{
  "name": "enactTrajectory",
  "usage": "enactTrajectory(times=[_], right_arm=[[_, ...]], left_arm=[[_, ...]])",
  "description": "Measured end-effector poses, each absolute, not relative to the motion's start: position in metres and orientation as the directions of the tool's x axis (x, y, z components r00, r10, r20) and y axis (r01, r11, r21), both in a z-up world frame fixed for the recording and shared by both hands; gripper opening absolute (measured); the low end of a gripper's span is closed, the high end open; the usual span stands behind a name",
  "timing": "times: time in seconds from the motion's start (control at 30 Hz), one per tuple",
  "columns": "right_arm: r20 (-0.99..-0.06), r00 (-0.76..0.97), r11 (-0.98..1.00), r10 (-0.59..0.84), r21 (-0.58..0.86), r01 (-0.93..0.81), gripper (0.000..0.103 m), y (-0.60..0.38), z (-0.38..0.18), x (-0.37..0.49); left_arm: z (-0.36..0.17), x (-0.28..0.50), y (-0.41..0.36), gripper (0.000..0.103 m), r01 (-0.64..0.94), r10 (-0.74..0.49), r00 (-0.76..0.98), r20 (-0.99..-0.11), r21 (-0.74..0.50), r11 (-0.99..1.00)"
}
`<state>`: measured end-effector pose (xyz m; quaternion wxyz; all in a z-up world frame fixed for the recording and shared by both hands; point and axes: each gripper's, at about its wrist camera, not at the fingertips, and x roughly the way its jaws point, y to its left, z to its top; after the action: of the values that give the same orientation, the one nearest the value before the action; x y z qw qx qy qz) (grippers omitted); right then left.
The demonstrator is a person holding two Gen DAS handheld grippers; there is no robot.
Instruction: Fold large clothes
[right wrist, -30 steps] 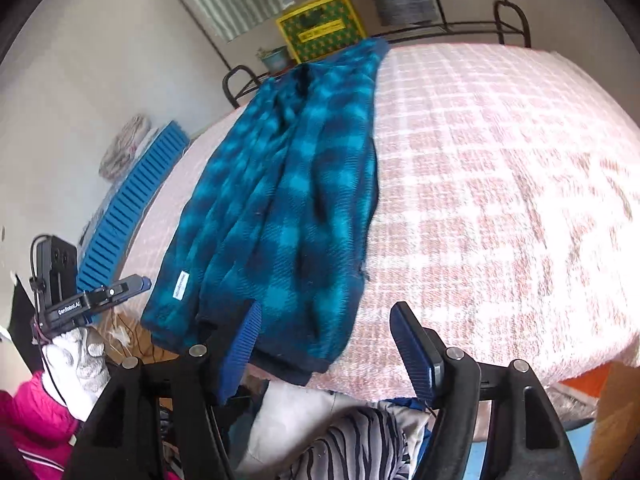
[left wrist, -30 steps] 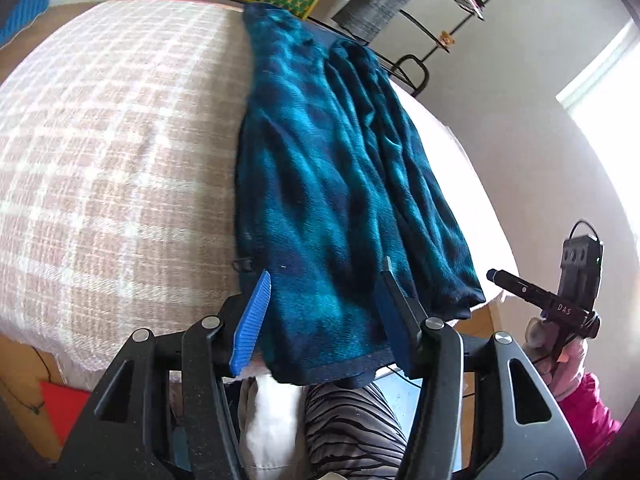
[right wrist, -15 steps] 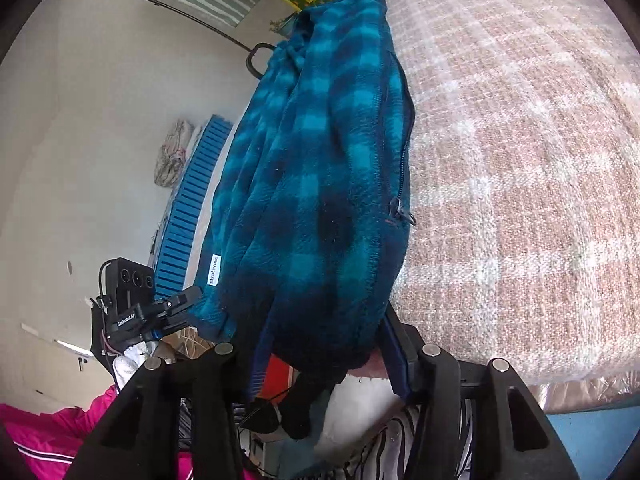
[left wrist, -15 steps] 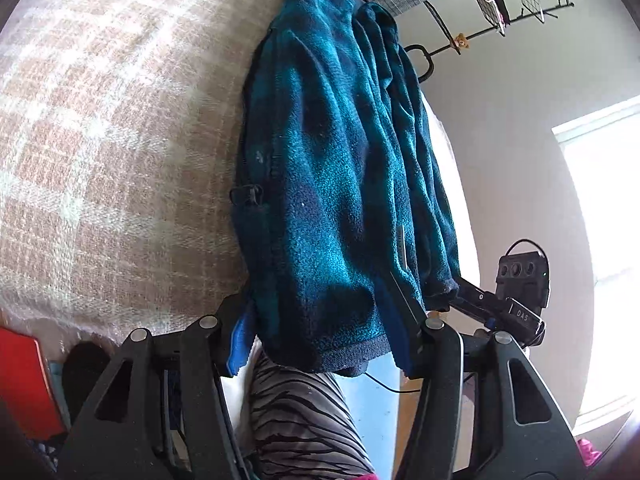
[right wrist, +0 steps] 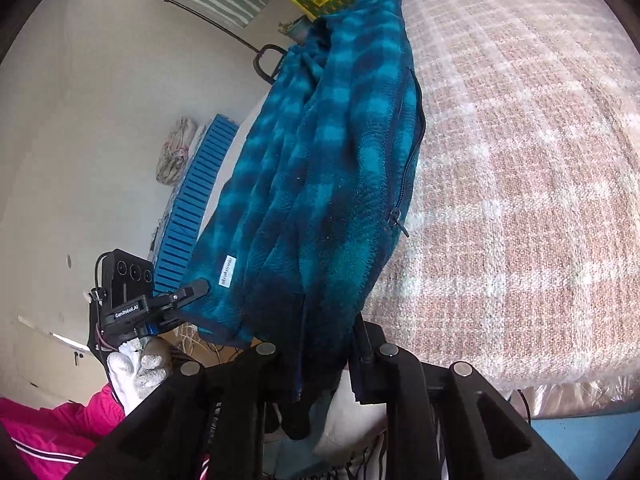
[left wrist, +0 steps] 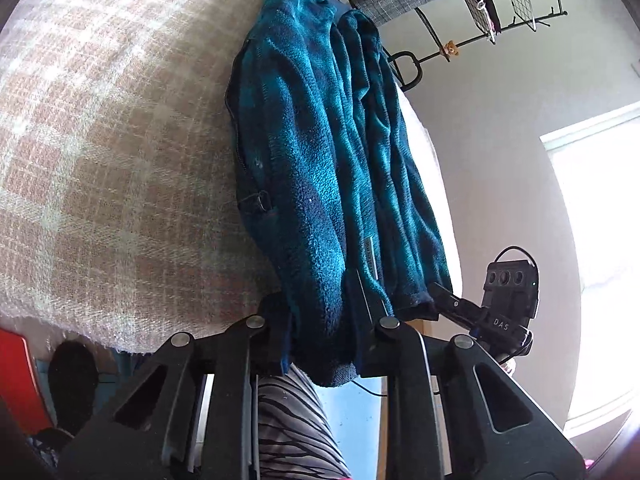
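while clamped at its hem, the teal plaid fleece jacket [left wrist: 320,168] is draped along the pink checked blanket [left wrist: 100,140].
its near hem corners are pinched by the left gripper [left wrist: 326,332] and the right gripper [right wrist: 320,344].

Left gripper [left wrist: 326,332] fingertips buried in jacket [left wrist: 320,168] hem; pads not visible. Right gripper [right wrist: 326,344] fingertips likewise covered by jacket [right wrist: 320,184] fabric. Far end of jacket, ahead of each gripper, cut off by top edge in left view. Small tag [right wrist: 227,271] left of right gripper: print too small to read. Tag [left wrist: 371,258] just above left gripper's right finger: text blurred. Blanket [left wrist: 100,160] runs past frame edge, extent unknown.
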<state>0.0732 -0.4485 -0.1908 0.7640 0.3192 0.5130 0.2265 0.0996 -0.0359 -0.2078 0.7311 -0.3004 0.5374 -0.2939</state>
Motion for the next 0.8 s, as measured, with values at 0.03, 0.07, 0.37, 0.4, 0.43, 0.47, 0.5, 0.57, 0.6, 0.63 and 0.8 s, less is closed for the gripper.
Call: enactTrajectory(times=[0.03,0.07,0.37,0.4,0.43,0.47,0.5,0.57,0.6,0.63,0.8], right_arm=[[-0.610,0.388,0.668,0.691,0.744,-0.020,0.016,-0.450,-0.185,0.074],[-0.583,0.406,0.646,0.704,0.763,-0.025,0.016,-0.452,-0.179,0.075],[-0.495,0.521,0.607,0.695,0.793,-0.055,0.016,-0.456,-0.128,0.123],[-0.501,0.533,0.619,0.682,0.784,-0.055,0.016,-0.457,-0.124,0.131],[-0.510,0.541,0.632,0.669,0.773,-0.053,0.016,-0.460,-0.121,0.139],[-0.517,0.550,0.642,0.656,0.765,-0.046,0.016,-0.461,-0.119,0.148],[-0.522,0.559,0.647,0.644,0.761,-0.035,0.016,-0.463,-0.118,0.156],[-0.538,0.574,0.663,0.618,0.748,-0.012,0.016,-0.469,-0.116,0.175],[-0.548,0.579,0.673,0.604,0.740,-0.001,0.016,-0.472,-0.116,0.183],[-0.560,0.580,0.682,0.591,0.732,0.012,0.015,-0.473,-0.117,0.195],[-0.632,0.555,0.725,0.542,0.685,0.072,0.015,-0.478,-0.132,0.247]], left_arm=[[-0.202,0.101,-0.037,0.019,0.116,-0.760,0.256,-0.598,-0.761,0.638],[-0.192,0.103,-0.039,0.019,0.135,-0.764,0.266,-0.588,-0.762,0.633],[-0.132,0.149,-0.049,0.019,0.215,-0.769,0.350,-0.535,-0.753,0.622],[-0.128,0.157,-0.051,0.019,0.212,-0.764,0.359,-0.536,-0.750,0.626],[-0.126,0.165,-0.052,0.019,0.205,-0.758,0.369,-0.538,-0.748,0.631],[-0.124,0.174,-0.052,0.019,0.196,-0.753,0.379,-0.538,-0.749,0.633],[-0.123,0.183,-0.053,0.019,0.184,-0.750,0.387,-0.536,-0.752,0.633],[-0.121,0.200,-0.054,0.019,0.162,-0.739,0.405,-0.538,-0.753,0.637],[-0.122,0.209,-0.055,0.019,0.155,-0.733,0.411,-0.542,-0.751,0.642],[-0.124,0.218,-0.055,0.019,0.146,-0.726,0.415,-0.548,-0.748,0.648],[-0.147,0.265,-0.056,0.019,0.047,-0.705,0.414,-0.575,-0.760,0.648]])
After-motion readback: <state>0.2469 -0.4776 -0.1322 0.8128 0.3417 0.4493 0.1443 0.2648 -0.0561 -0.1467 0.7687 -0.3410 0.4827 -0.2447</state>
